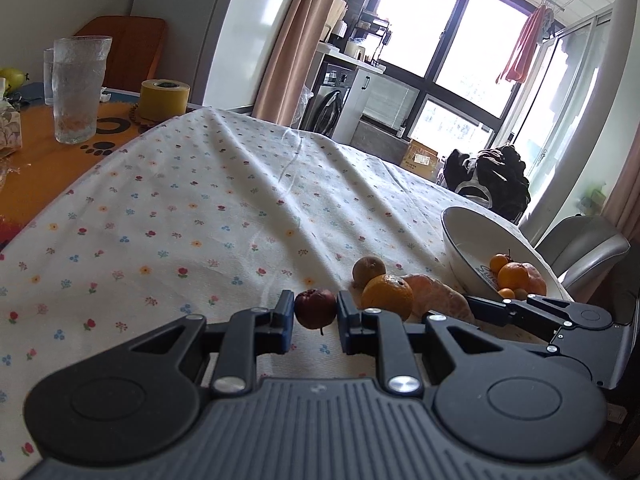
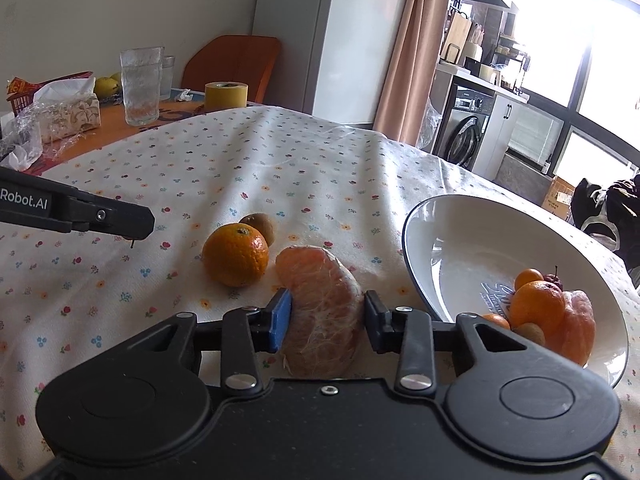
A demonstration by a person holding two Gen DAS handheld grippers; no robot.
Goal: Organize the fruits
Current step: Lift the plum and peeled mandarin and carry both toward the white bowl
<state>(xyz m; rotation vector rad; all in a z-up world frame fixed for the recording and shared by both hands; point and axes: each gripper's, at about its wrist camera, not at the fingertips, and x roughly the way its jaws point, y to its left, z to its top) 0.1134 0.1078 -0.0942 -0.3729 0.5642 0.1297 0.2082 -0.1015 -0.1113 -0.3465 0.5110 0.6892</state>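
Your left hand-held gripper point(image 1: 316, 312) brackets a small dark red fruit point(image 1: 315, 307) on the counter point(image 1: 180, 216), left pad touching, right pad a hair off; not clearly clamped. Whole orange point(image 2: 235, 255) and kiwi point(image 2: 260, 227) sit between the arms. Your right hand-held gripper point(image 2: 326, 318) straddles the peeled citrus half point(image 2: 320, 304), its long axis running along the fingers, pads about touching. Bowl point(image 2: 460, 232) lies right, nearest this arm.

the right gripper point(image 2: 326, 316) has its fingers around a peeled citrus piece point(image 2: 320, 304), between a whole orange point(image 2: 235, 255) and the white bowl point(image 2: 448, 240).
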